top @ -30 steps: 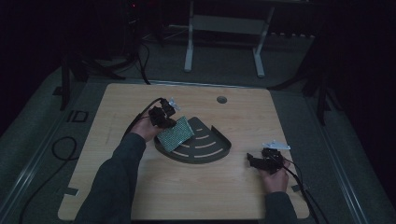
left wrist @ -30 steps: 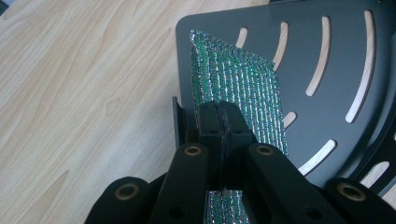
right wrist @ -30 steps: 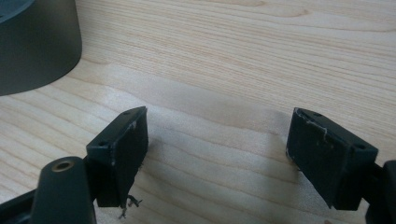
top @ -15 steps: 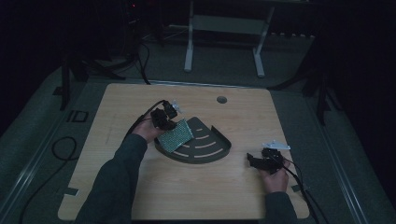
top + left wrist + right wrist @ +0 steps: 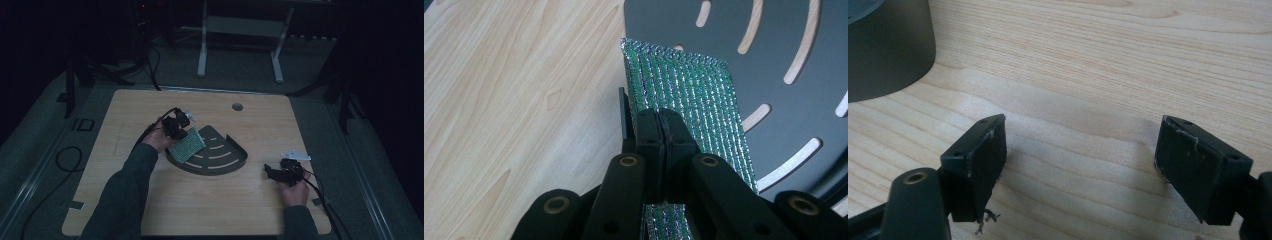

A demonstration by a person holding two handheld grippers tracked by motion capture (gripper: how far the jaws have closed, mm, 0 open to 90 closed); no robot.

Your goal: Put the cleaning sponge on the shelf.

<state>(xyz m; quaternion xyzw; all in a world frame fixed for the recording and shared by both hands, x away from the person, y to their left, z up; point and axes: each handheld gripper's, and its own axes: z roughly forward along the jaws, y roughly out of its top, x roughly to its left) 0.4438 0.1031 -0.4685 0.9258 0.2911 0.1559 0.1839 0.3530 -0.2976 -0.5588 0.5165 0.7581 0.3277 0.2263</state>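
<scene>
The left claw (image 5: 663,150) is clamped on the near edge of a green metallic-weave sheet (image 5: 689,100). The sheet is held on edge, its far part hanging over the left portion of a dark grey slotted tray (image 5: 220,160) of half-round outline. In the high view the tray sits at the middle of the wooden bench (image 5: 260,205), and the sheet (image 5: 186,146) leans across the tray's left rim. The grip is taken on a narrow strip of the sheet alone; most of the material extends unsupported beyond the pads.

The right claw (image 5: 1080,160) is held low over bare bench to the right of the tray, its jaws standing well apart with nothing between them.

Probable faults from this state:

- Slippage. The weave looks smooth and thin, so the sheet may be pulled from the pads if it drags on the tray rim.
- Folding. If the sheet is lowered with its free edge caught on a slot or the rim, it may buckle instead of lying flat.
- Tray displacement. The tray is not braced by the right claw and may be pushed across the bench if the sheet or left claw presses against its wall.
- Misplacement. If released while tilted, the sheet may settle half on the tray and half on the bench.
</scene>
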